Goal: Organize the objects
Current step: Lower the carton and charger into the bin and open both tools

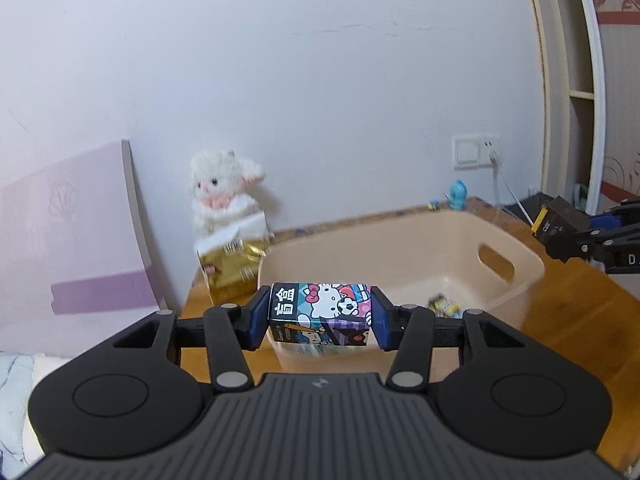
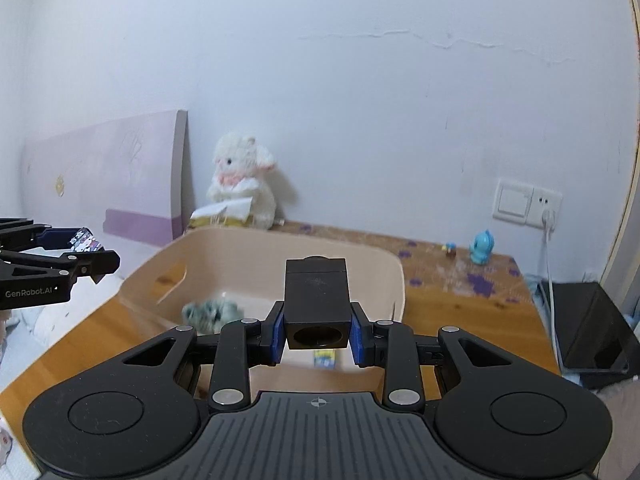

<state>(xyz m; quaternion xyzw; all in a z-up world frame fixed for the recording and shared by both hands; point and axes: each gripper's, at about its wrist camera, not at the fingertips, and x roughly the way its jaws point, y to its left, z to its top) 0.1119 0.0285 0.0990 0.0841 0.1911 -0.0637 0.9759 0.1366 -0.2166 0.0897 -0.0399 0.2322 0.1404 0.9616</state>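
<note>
- Left gripper (image 1: 320, 316): my jaws are closed across the short ends of a cartoon-printed carton (image 1: 320, 314), held level just over the near-left rim of the beige tub (image 1: 400, 236).
- Right gripper (image 2: 317, 334): jaws closed on the flanks of a black square block (image 2: 316, 304) with a round recess facing me, over the tub's near rim.
- Tub: stands on the wooden bench (image 1: 592, 320) toward its back-left corner; some small packets (image 1: 444, 306) lie on its floor, blurred.
- Step in hand, as I judge it: drop both items into the tub.
- Method: carry each load inward past the rim, lower close to the floor, then part the jaws; aim for bare floor beside the packets.
- Risk: releasing over the rim could tip the carton out onto the bench.
- Not handled: plush lamb (image 1: 222, 188), gold bag (image 1: 232, 272), blue figurine (image 1: 458, 196), along the bench's back edge.
</note>
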